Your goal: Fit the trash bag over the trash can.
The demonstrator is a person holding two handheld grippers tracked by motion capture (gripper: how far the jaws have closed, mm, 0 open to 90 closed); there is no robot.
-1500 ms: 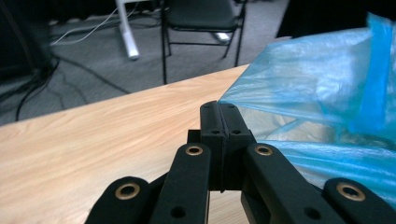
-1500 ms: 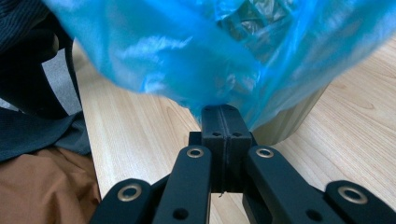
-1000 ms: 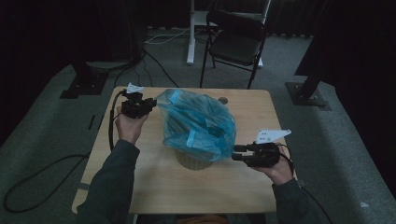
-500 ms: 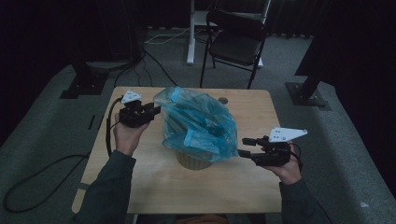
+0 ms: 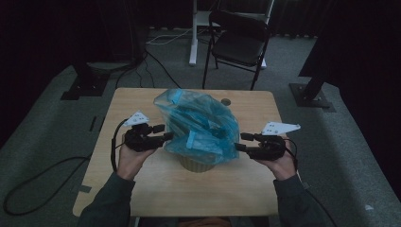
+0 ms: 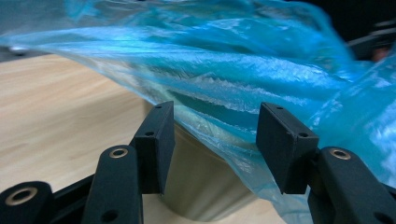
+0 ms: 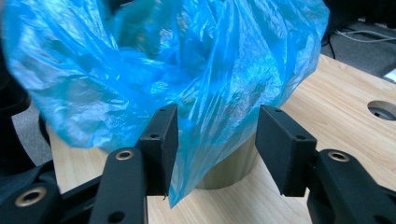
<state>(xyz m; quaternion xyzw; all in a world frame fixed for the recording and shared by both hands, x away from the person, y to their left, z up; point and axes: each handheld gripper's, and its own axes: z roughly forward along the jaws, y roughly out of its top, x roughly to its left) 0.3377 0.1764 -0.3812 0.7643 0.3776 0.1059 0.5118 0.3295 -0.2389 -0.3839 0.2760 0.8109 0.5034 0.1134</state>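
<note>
Blue plastic bag (image 5: 201,125) drapes over a beige bin (image 5: 195,163) mid-table (image 5: 142,189); bare wood lies before and behind it. Left gripper (image 5: 163,133) and right gripper (image 5: 239,142) flank it, jaws wide, bag film between each pair, not clamped. Bag billows upward, leaning toward the far-left.

A bag (image 5: 201,127) is draping over a pot (image 5: 195,163) sitting mid-bench (image 5: 142,189), flanked by left tool (image 5: 163,133) and right tool (image 5: 241,142).
</note>
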